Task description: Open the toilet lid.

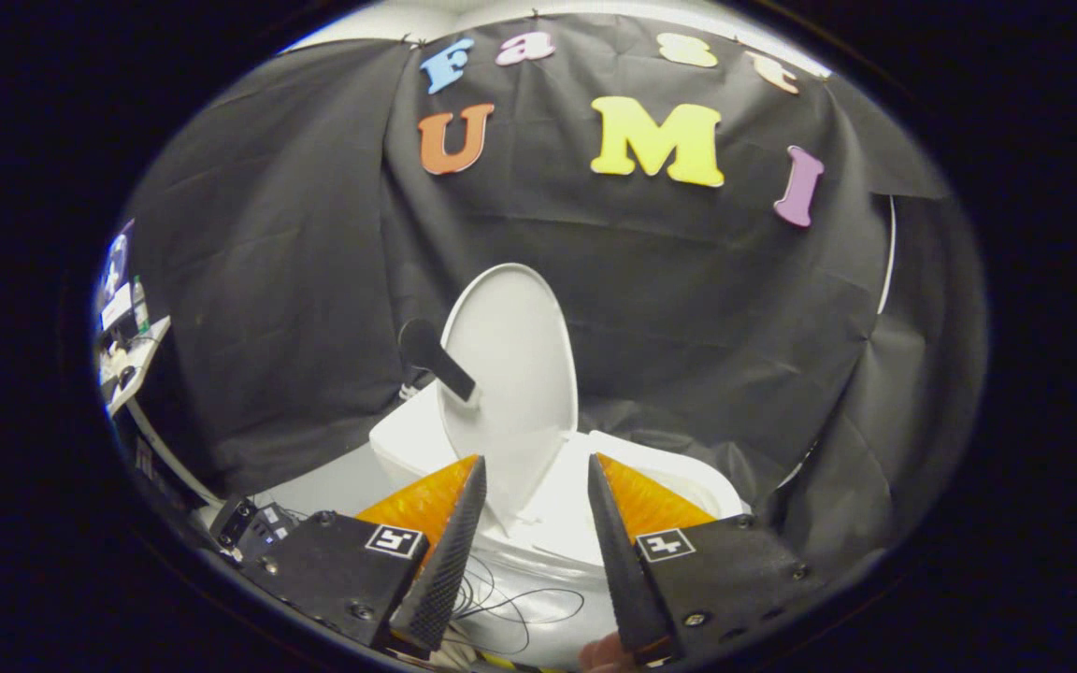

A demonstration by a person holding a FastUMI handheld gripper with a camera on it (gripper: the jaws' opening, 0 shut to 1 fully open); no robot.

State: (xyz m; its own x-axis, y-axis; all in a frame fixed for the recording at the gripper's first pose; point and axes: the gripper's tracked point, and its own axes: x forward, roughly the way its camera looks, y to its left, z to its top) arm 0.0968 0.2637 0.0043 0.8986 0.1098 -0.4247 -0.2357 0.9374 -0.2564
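1 toilet (557, 505), white, stands beyond the fingers; it has 1 lid (510, 374), raised upright; 1 dark handle (436, 358) sticks out from the lid's left edge; 1 gripper (534, 477) shows 2 fingers (450, 561), held apart with nothing between them; each finger base bears 1 square marker (394, 540), 2 in all; 1 shelf (132, 365) with small items, too blurred to count, sits far left.
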